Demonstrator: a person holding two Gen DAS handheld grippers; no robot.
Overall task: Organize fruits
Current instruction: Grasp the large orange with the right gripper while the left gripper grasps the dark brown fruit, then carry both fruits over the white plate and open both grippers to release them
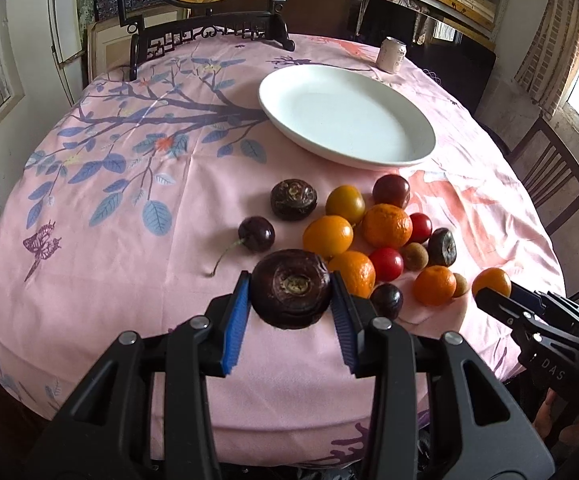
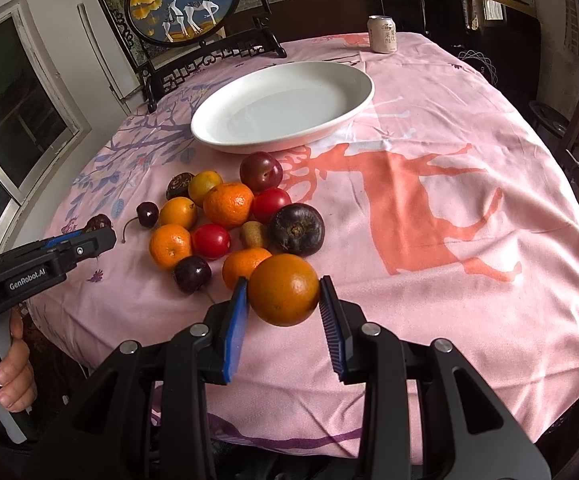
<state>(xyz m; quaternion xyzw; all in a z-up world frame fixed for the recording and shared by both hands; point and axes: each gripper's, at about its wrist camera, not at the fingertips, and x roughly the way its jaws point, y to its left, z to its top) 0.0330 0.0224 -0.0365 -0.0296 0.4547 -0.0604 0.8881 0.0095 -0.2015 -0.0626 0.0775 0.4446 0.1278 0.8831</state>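
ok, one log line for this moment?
left gripper: shut on dark fruit | right gripper: shut on orange | plate: bare

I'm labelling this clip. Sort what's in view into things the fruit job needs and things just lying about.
Belongs to the job:
- dark round fruit in the left tongs
- orange in the right tongs
- loose fruit pile on the cloth
- empty white plate

Just lying about:
- drink can
- deer picture on its stand
- pink tablecloth
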